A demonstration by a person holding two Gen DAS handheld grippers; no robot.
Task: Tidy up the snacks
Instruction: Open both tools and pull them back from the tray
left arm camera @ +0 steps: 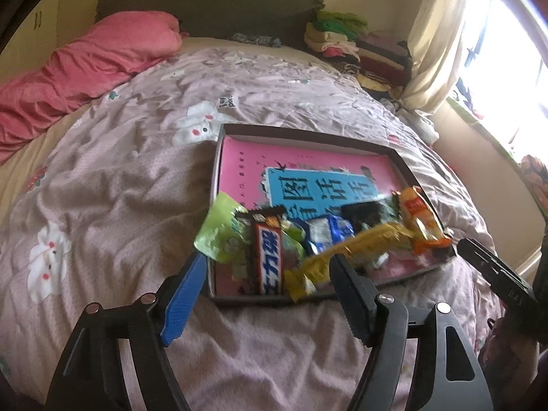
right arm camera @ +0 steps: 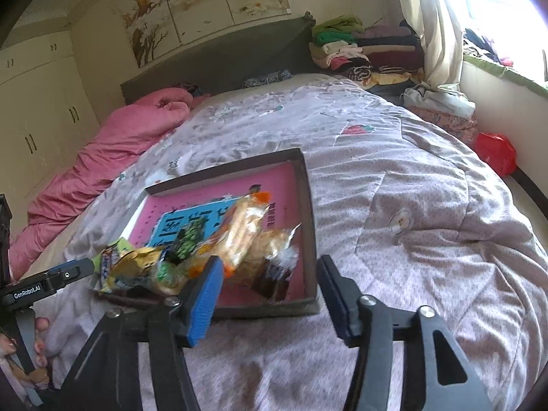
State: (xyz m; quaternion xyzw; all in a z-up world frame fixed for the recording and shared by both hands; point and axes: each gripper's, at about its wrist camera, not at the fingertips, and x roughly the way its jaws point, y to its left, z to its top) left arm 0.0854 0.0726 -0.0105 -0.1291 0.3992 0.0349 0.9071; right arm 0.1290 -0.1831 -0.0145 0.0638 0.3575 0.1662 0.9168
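Where the snacks lie is the near end of a shallow dark tray [left arm camera: 404, 161] on the bed: a loose heap, none sorted apart. Tray floor is a pink sheet with a blue panel of Chinese characters [left arm camera: 322, 188], bare at the far end.

Left wrist view, heap from left to right:
- green pouch [left arm camera: 217, 233], hanging over the tray's left rim
- chocolate bar [left arm camera: 270, 257] in brown, red and blue wrap, lying lengthwise toward the near wall
- blue-and-white packet [left arm camera: 327, 233] just right of the bar
- long yellow packet [left arm camera: 346, 253] slanting across the near right part, over other wrappers
- orange biscuit pack [left arm camera: 421, 219] against the right rim
- small dark packet [left arm camera: 363, 214] behind the yellow one; blurred, contents unclear

Right wrist view adds a clear bag of pale biscuits [right arm camera: 270, 243] beside the orange pack [right arm camera: 243, 229].

Left gripper [left arm camera: 267, 284]: jaws spread wide, holding nothing, tips at the tray's near wall, blue finger [left arm camera: 186, 294] outside the left rim. Right gripper [right arm camera: 270, 291]: also spread wide and empty, poised over the tray's near right corner, one finger inside the rim line, one outside.

Surroundings: lilac quilt [left arm camera: 120, 188] with white rabbit prints under the tray; pink blanket [left arm camera: 85, 65] bunched far left; folded clothes [right arm camera: 346, 48] stacked far right by the headboard; curtain [right arm camera: 435, 30] and bright window right; red bag [right arm camera: 496, 152] beside the bed on the right.
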